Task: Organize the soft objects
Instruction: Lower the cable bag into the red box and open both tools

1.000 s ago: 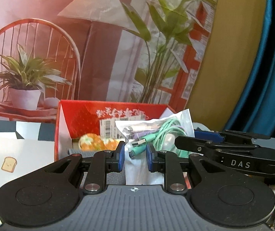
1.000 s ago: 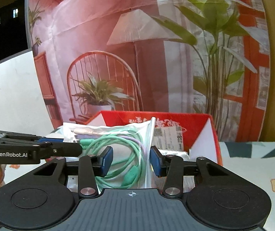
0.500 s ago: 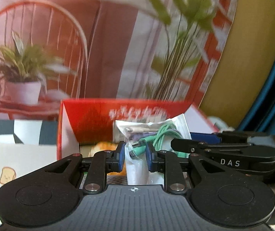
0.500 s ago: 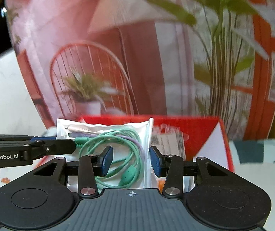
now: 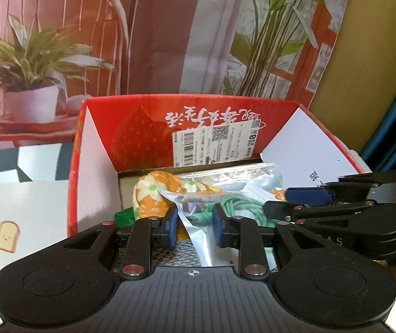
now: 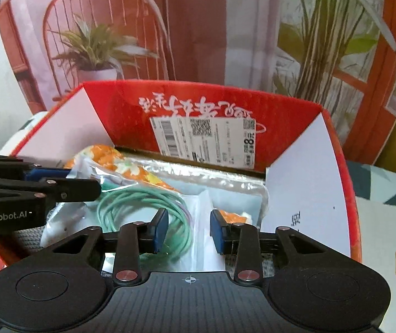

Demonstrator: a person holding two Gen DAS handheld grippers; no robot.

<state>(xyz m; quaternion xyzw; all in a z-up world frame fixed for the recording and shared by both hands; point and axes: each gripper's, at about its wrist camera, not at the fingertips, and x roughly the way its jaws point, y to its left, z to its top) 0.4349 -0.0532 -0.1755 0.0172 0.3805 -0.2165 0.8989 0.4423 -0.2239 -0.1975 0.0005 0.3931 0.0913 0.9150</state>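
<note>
Bag (image 6: 198,216) now down inside box (image 5: 303,149), at 6 o'clock of label. Left gripper (image 5: 193,226) opening, bag between jaws; right gripper (image 6: 188,231) closing, gap wide, straddling bag. Risk — bag snags on rising jaw, drags out.

The clear plastic bag (image 6: 206,208) runs under the right hand-held gripper (image 6: 189,229), so its near end is hidden; at 9 o'clock the left hand-held gripper (image 6: 86,187) covers its corner. Whether either gripper's pads press the bag cannot be told. The orange floral cloth (image 5: 153,191) is mostly buried under the bag. A green item (image 5: 124,217) at 9 o'clock of the left gripper's fingers is too covered to name. The shipping label (image 6: 202,138) on the red box (image 6: 347,194) is too blurred to read.
</note>
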